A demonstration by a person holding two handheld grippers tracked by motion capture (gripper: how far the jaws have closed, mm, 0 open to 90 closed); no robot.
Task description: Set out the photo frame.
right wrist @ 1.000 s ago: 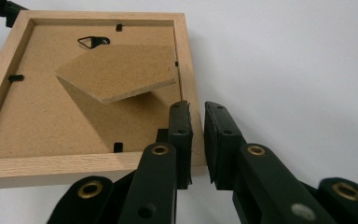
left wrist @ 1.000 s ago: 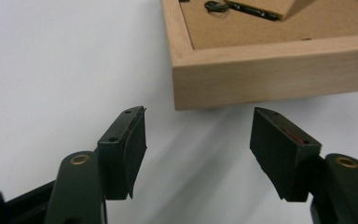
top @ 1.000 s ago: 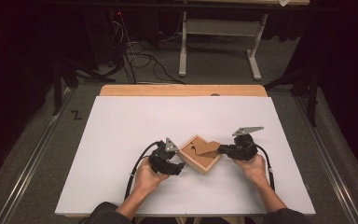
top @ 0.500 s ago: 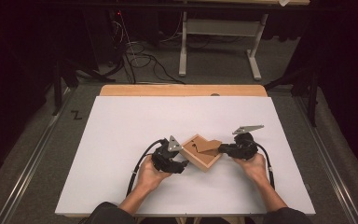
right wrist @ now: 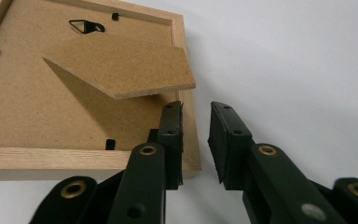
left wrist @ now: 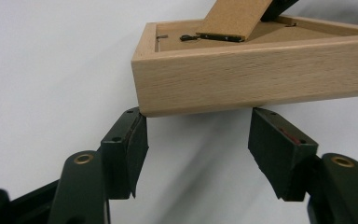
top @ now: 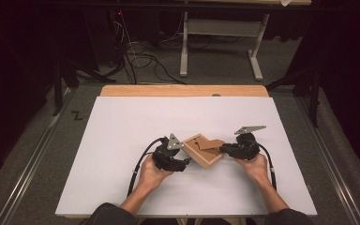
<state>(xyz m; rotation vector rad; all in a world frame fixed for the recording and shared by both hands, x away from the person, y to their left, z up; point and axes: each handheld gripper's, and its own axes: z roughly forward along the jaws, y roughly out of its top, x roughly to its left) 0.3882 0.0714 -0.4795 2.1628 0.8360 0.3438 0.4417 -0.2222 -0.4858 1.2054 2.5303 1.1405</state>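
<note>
A light wooden picture frame lies face down on the white tabletop, its brown stand flap tilted up off the backing. My left gripper is at the frame's near left edge. In the left gripper view it is open, both pads just short of the frame's side. My right gripper is at the frame's right corner. Its jaws have just been opening and stand a narrow gap apart with nothing pressed between them, and the flap hangs free beside them.
A black hanger clip sits on the frame's backing. A bare wooden strip runs along the table's far edge. Beyond it are a desk's white legs and cables on the dark floor.
My left gripper has edged slightly toward the frame. The right hand and the frame have stayed where they were.
</note>
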